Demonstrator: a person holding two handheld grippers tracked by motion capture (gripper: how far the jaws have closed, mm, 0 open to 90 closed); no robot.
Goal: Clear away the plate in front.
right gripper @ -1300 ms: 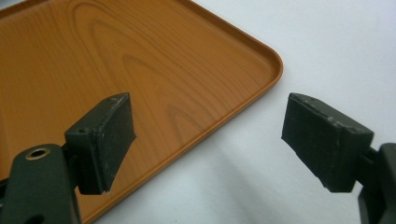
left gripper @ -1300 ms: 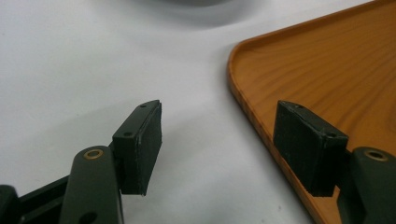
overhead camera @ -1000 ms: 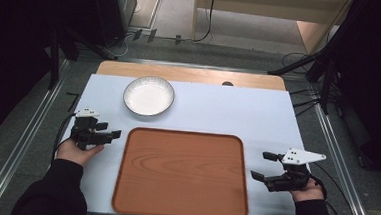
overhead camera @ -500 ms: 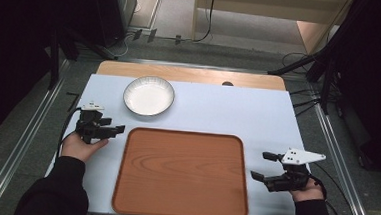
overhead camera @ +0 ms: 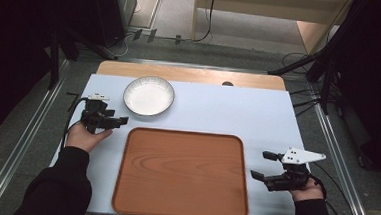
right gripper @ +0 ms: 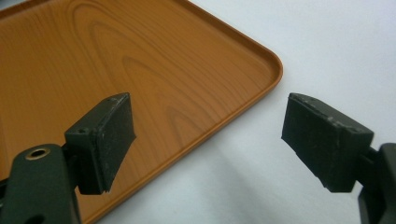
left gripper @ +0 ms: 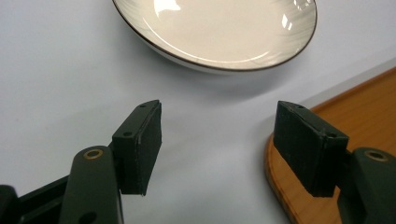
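Observation:
A white bowl with a dark rim (overhead camera: 148, 95) sits at the back left of the white table top; its near side fills the top of the left gripper view (left gripper: 219, 28). A wooden tray (overhead camera: 182, 172) lies bare at the front middle. My left gripper (overhead camera: 120, 118) hovers open just left of the tray's far left corner (left gripper: 303, 186), a short way in front of the bowl. My right gripper (overhead camera: 265, 165) stands open beside the tray's right edge, near its rounded corner (right gripper: 268, 63). Nothing is between either pair of jaws.
A wooden strip (overhead camera: 190, 75) runs along the table's far edge, with a small dark round thing (overhead camera: 227, 83) on it. Metal rails flank the table. Cables lie on the floor to the right (overhead camera: 309, 102). White table top (overhead camera: 238, 113) lies open behind the tray.
My left gripper has moved forward and to the right, toward the bowl and the tray's far left corner. The right gripper has stayed where it was.

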